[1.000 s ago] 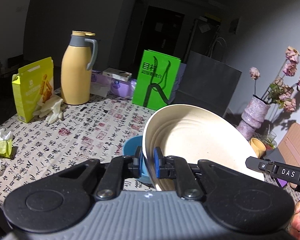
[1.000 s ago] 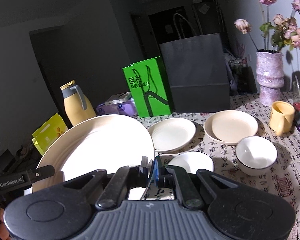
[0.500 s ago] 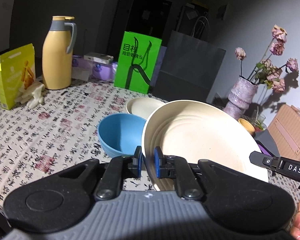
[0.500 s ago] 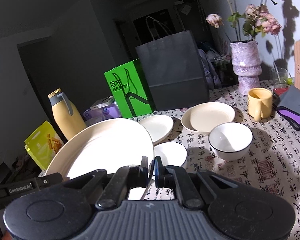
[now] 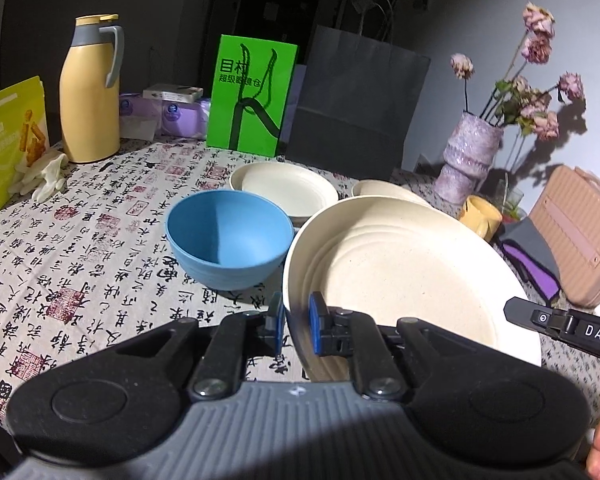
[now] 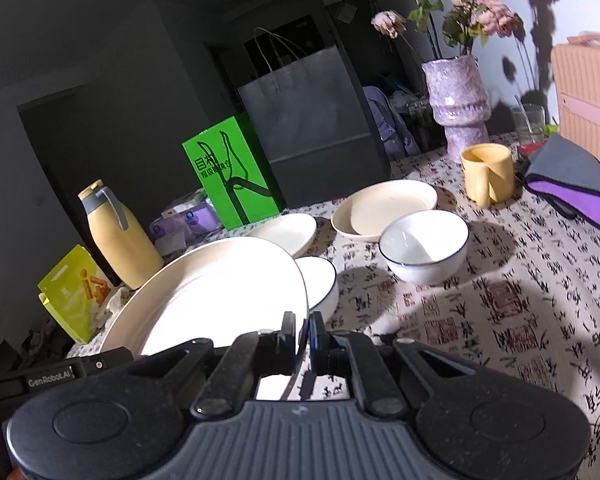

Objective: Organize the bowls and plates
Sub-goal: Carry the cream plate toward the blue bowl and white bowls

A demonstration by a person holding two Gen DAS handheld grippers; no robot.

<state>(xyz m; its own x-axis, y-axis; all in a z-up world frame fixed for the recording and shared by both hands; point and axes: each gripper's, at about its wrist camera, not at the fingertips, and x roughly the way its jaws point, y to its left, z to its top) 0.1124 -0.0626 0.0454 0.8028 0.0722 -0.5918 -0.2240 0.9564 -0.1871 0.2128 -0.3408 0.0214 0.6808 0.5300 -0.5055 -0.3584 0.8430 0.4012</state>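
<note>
On a calligraphy-print tablecloth (image 6: 500, 320) in a dim room, left gripper (image 5: 294, 326) and right gripper (image 6: 303, 336) both clamped on one large cream plate's (image 5: 400, 280) rim, above the cloth, two smaller cream plates (image 6: 388, 210), one blue bowl (image 5: 228, 236), two white bowls (image 6: 424, 246).

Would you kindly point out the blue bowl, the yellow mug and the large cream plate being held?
blue bowl (image 5: 228, 232): left wrist view, inner wall of the bowl.
yellow mug (image 6: 487, 174): right wrist view, outer side above the handle.
large cream plate (image 5: 404, 276): left wrist view, centre of its face.
</note>
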